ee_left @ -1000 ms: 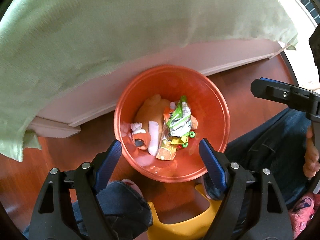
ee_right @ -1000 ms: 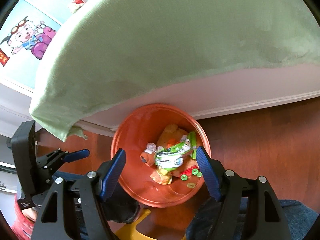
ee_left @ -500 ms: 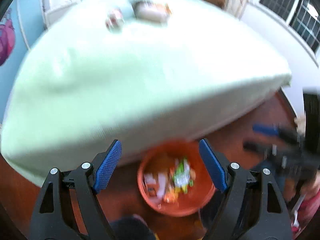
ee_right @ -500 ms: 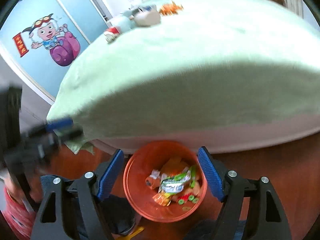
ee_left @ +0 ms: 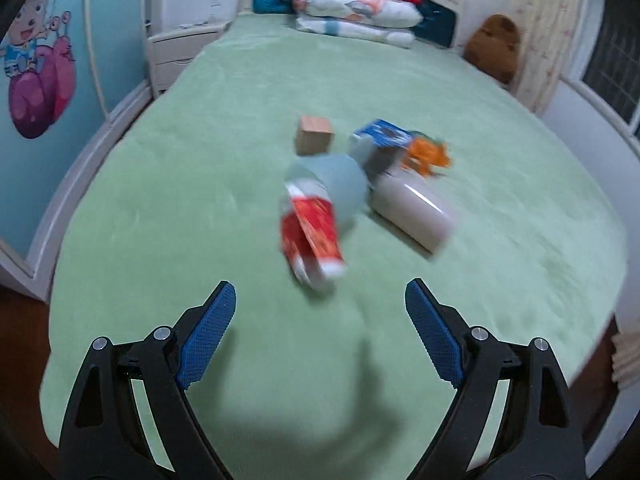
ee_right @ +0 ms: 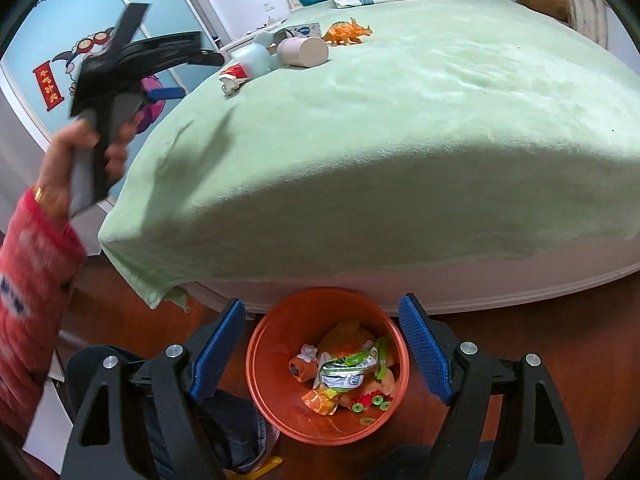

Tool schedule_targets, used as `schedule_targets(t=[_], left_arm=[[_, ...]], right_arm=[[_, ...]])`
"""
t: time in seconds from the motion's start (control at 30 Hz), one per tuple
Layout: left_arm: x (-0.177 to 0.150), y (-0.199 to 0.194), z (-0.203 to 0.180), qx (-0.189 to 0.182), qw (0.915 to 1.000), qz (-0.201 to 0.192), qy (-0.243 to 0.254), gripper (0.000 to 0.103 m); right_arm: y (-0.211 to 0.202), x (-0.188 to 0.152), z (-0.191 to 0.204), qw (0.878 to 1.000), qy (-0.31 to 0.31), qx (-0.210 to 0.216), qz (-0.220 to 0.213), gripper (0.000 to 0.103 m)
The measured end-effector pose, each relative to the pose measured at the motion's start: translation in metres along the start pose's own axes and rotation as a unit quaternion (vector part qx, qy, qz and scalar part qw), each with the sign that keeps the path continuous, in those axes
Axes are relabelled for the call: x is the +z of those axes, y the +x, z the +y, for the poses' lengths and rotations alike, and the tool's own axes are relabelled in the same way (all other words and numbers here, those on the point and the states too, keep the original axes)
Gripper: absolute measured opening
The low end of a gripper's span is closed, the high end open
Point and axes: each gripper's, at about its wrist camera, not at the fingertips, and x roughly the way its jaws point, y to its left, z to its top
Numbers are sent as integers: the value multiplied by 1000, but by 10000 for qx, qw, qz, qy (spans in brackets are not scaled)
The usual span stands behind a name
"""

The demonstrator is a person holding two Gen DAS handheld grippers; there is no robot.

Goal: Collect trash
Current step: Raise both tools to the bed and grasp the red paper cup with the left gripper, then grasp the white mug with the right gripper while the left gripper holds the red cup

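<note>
Red wrapper (ee_left: 312, 236) lengthwise toward left gripper (ee_left: 320, 324)

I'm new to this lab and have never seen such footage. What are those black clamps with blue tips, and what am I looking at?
Each is a hand-held gripper with a camera looking along its fingers; a person carries one per hand. The left hand-held gripper hovers over a green bed, jaws opening, empty. Ahead lie a red wrapper, blue cup, grey cup and orange dinosaur. The right hand-held gripper, open and empty, looks down at an orange bin holding trash.
</note>
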Motion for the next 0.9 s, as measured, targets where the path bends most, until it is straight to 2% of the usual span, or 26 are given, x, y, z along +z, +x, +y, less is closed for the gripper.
schedule_targets(t=[0.13, 0.23, 0.27, 0.3, 0.33, 0.37, 0.43, 0.57, 0.73, 0.9], left_arm=[[18, 24, 2, 179, 9998, -2, -47, 85], [24, 43, 5, 295, 9992, 214, -143, 84], [24, 49, 7, 324, 9989, 292, -157, 77], [24, 54, 7, 324, 9987, 362, -146, 62], [23, 56, 9, 315, 9985, 422, -142, 54], [21, 59, 10, 246, 9982, 517, -173, 39], [22, 60, 10, 304, 9980, 525, -154, 31], [18, 47, 3, 423, 9983, 401, -15, 27], [11, 20, -1, 270, 9993, 211, 117, 27], [-4, -15, -2, -75, 9998, -14, 197, 27]], right_arm=[[1, 0, -4, 10000, 2, -37, 29, 78], [1, 1, -4, 10000, 21, -29, 42, 78], [1, 1, -4, 10000, 21, -24, 41, 78], [2, 1, -4, 10000, 18, -24, 41, 78], [2, 1, -3, 10000, 14, -27, 43, 78], [3, 1, -3, 10000, 18, -21, 51, 78], [3, 1, -3, 10000, 27, -4, 62, 78], [1, 1, -2, 10000, 11, 19, 43, 78], [-1, 0, -1, 10000, -13, 61, 36, 78], [-3, 3, 2, 9999, -94, 79, 17, 78]])
